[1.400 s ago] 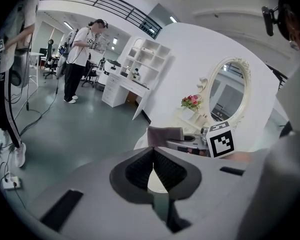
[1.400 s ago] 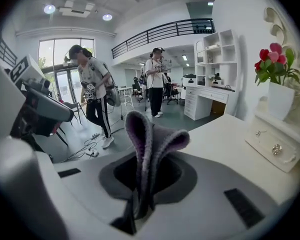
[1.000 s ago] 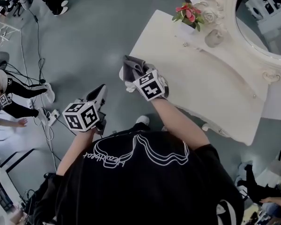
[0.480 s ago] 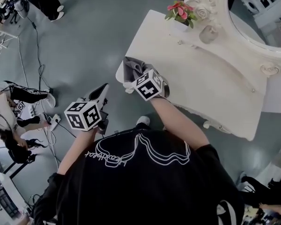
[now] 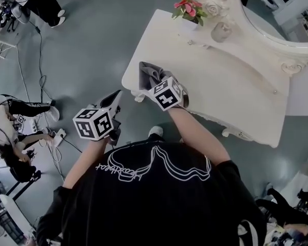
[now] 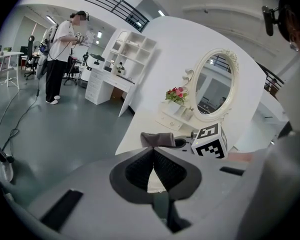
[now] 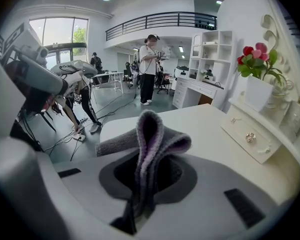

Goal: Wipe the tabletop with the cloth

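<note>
A grey cloth [image 5: 148, 76] [image 7: 150, 139] is pinched in my right gripper [image 5: 155, 84] [image 7: 146, 174], which is shut on it. The cloth sticks up folded beyond the jaws, over the near left corner of the white tabletop [image 5: 215, 81] [image 7: 215, 144]. The cloth [image 6: 159, 139] also shows in the left gripper view, next to the right gripper's marker cube [image 6: 211, 141]. My left gripper [image 5: 113, 104] [image 6: 153, 165] hangs off the table to the left, over the floor, shut with nothing between its jaws.
A pot of pink flowers [image 5: 187, 10] [image 7: 257, 79], a small glass jar [image 5: 222, 32] and an oval mirror [image 5: 277, 14] stand along the table's far side. People [image 5: 15, 132] and cables [image 5: 51, 137] are on the floor to the left. A person [image 7: 149, 69] stands further off.
The right gripper with the cloth has shifted slightly further over the table corner. The left gripper has stayed about where it was.
</note>
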